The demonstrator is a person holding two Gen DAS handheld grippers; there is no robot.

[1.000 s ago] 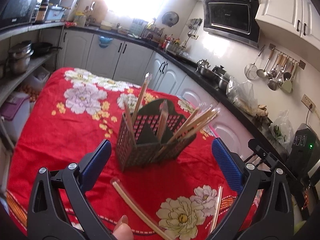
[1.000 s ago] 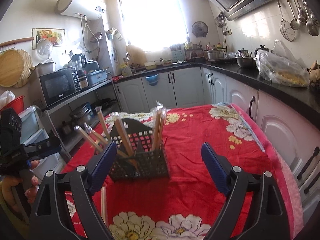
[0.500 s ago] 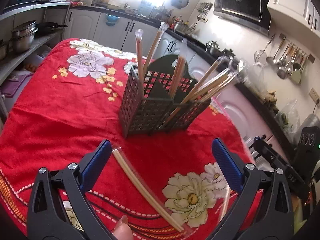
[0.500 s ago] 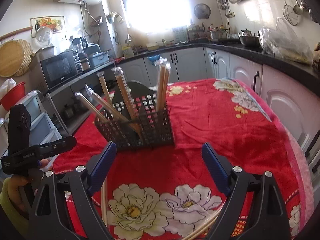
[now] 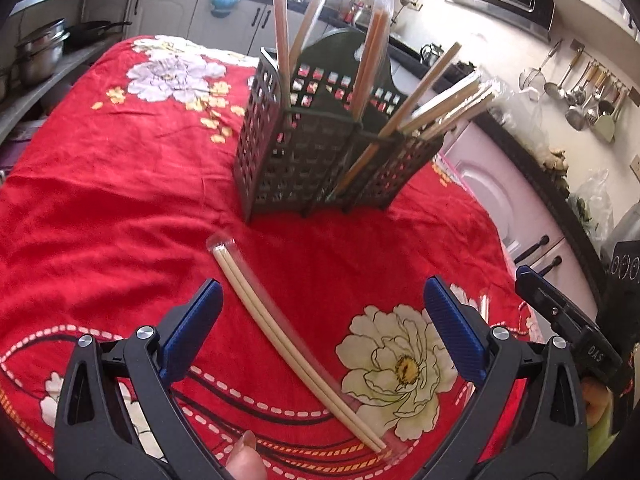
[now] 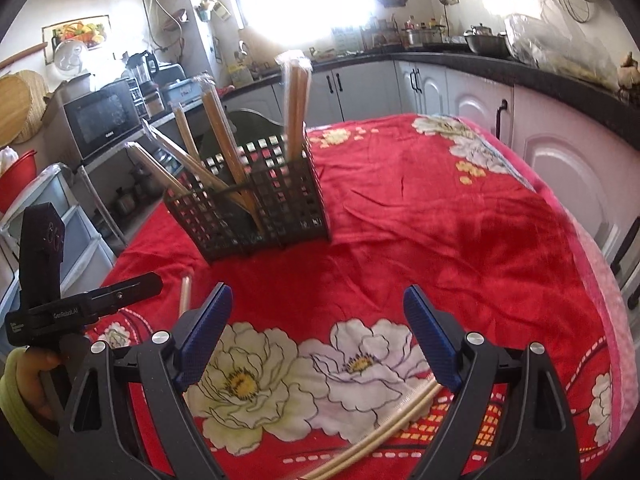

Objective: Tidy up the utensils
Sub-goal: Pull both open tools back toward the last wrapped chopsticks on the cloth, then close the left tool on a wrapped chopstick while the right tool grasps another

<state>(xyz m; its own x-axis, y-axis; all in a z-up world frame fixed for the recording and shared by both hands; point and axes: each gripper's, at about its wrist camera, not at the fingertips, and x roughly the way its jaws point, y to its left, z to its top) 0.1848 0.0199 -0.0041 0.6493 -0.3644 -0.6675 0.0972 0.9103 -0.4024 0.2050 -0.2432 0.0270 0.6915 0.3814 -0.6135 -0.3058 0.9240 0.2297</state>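
Note:
A dark lattice utensil caddy [image 5: 320, 160] [image 6: 256, 200] stands on the red flowered tablecloth [image 5: 120, 200], with several wrapped chopstick pairs leaning out of it. One wrapped pair of chopsticks [image 5: 296, 344] lies flat on the cloth, running between the blue pads of my left gripper [image 5: 320, 332], which is open and above it. My right gripper [image 6: 320, 332] is open too, with nothing between its fingers. Another wrapped pair [image 6: 376, 436] lies on the cloth under the right finger. A third pair [image 6: 185, 292] shows beside the left finger.
The table's right edge drops off toward white cabinets [image 6: 560, 152]. In the right wrist view the other hand-held gripper [image 6: 80, 308] sits at the left, held by a hand in a yellow-green sleeve [image 6: 20, 392]. Shelves with pots [image 5: 40, 52] stand to the left.
Both grippers have sunk toward the cloth and tilted down. The caddy has risen in both views, and the loose chopstick pairs now lie closer under the fingers.

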